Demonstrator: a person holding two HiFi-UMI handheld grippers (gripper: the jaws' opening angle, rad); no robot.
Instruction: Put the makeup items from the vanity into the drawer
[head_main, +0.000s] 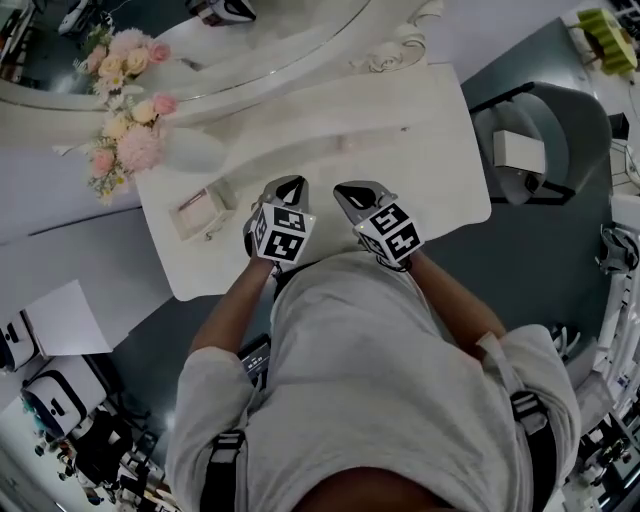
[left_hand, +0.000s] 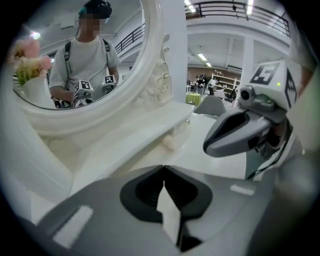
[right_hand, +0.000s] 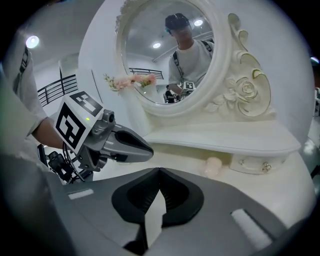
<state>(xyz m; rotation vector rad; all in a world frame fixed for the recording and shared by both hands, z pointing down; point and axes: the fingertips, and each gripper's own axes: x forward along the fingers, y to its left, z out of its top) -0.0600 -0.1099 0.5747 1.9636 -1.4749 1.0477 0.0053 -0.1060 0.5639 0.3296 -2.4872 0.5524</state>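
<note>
A small pale pink makeup item (right_hand: 214, 166) sits on the white vanity top (head_main: 420, 170), under the mirror shelf; it also shows as a pale lump (left_hand: 170, 144) in the left gripper view. Beside it is a little drawer (right_hand: 250, 163) with a metal knob, closed. A flat pinkish case (head_main: 200, 212) lies near the vanity's left end. My left gripper (head_main: 290, 184) and right gripper (head_main: 350, 189) hover side by side over the vanity's front edge, both shut with nothing between the jaws. Each sees the other: the right gripper (left_hand: 235, 131), the left gripper (right_hand: 122, 144).
A big oval mirror (right_hand: 167, 55) in an ornate white frame stands at the back. A white vase (head_main: 185, 148) of pink flowers stands at the vanity's left. A grey chair (head_main: 545, 140) stands to the right, with cases and equipment on the floor around.
</note>
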